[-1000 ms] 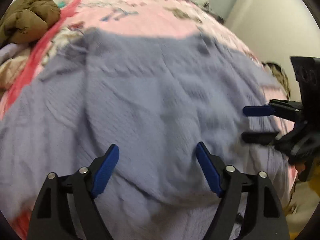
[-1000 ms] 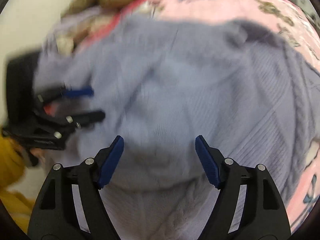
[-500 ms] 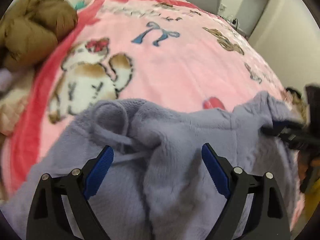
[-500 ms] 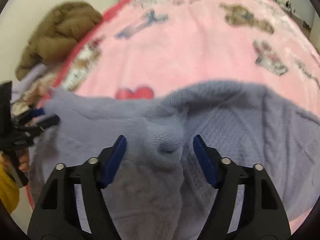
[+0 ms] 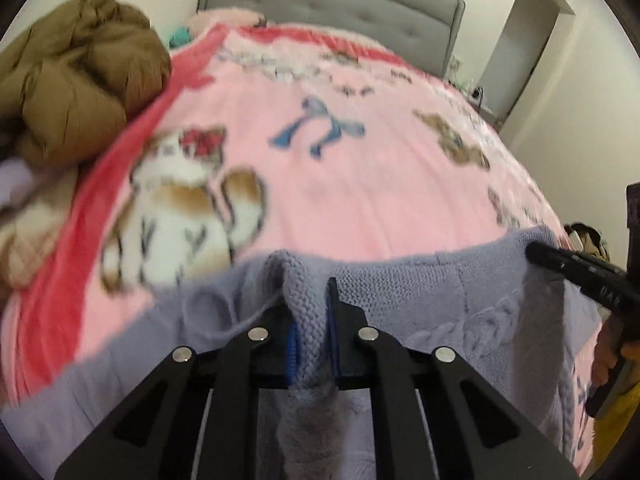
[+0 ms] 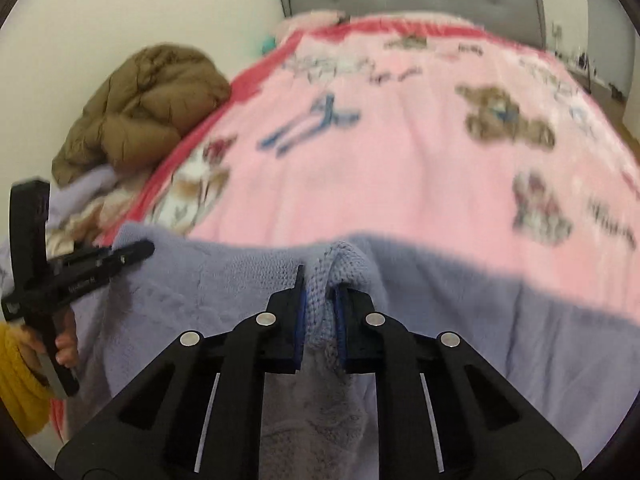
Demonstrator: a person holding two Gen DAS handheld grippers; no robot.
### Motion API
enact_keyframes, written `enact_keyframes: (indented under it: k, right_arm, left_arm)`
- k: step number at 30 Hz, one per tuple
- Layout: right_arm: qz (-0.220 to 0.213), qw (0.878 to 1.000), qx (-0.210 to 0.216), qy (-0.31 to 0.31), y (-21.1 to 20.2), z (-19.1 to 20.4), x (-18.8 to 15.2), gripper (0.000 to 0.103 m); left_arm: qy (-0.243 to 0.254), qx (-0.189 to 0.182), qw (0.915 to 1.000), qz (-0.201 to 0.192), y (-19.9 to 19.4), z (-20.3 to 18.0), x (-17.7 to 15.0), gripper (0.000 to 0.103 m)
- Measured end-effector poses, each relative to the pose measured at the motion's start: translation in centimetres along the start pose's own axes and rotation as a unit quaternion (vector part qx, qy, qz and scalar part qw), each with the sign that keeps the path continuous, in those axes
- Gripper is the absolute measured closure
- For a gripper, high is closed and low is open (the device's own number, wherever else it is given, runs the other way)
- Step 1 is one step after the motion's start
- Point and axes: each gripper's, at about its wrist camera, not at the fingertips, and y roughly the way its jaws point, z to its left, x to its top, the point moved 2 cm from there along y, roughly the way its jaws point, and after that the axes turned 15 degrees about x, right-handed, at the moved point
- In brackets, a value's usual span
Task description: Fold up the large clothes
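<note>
Bedspread [image 5: 360, 184] behind; each claw [image 5: 311, 320] pinches sweater [image 5: 420, 284] edge (bunched).

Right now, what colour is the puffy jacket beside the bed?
Olive-brown puffy jacket; clearest in the left wrist view.

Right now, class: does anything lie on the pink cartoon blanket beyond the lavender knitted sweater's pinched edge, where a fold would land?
Nothing visible does. Both the left gripper and right gripper are shut on the lavender knitted sweater. The pink cartoon blanket ahead is bare; the brown puffer jacket sits off to the left edge.
</note>
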Motion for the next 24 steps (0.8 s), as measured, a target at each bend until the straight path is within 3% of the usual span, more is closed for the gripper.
enact_keyframes:
  k: [4, 10, 13, 18, 20, 21, 22, 24]
  right_arm:
    - [0.060, 0.998, -0.018, 0.009, 3.2, -1.9, 2.0, 0.092]
    - [0.133, 0.989, -0.054, 0.035, 8.7, -4.9, -2.2, 0.092]
    - [0.121, 0.990, -0.051, 0.048, 8.8, -5.3, -4.1, 0.090]
    - [0.092, 0.993, -0.049, 0.049, 7.1, -4.5, -3.6, 0.072]
    - [0.067, 0.996, -0.058, 0.031, 5.4, -3.6, -3.1, 0.059]
    - [0.055, 0.996, -0.061, 0.019, 4.5, -3.2, -3.0, 0.057]
    - [0.044, 0.997, -0.065, 0.008, 3.6, -2.7, -3.0, 0.052]
    - [0.030, 0.998, -0.059, -0.006, 2.1, -1.9, -3.2, 0.049]
  left_arm:
    - [0.018, 0.013, 0.9994, 0.027, 2.3, -0.8, 2.8, 0.091]
    - [0.049, 0.023, 0.9948, 0.087, 7.2, -1.1, 0.8, 0.090]
    - [0.064, 0.024, 0.9943, 0.082, 7.3, -1.2, 0.2, 0.089]
    - [0.085, 0.013, 0.9939, 0.069, 6.2, -1.3, 0.1, 0.079]
    - [0.082, 0.002, 0.9947, 0.062, 5.2, -0.9, 0.1, 0.071]
    - [0.084, 0.000, 0.9947, 0.058, 4.8, -0.8, 0.1, 0.059]
    - [0.089, 0.005, 0.9948, 0.049, 4.1, -0.6, 0.0, 0.034]
    - [0.095, 0.050, 0.9942, 0.003, 2.4, 0.1, -0.5, 0.010]
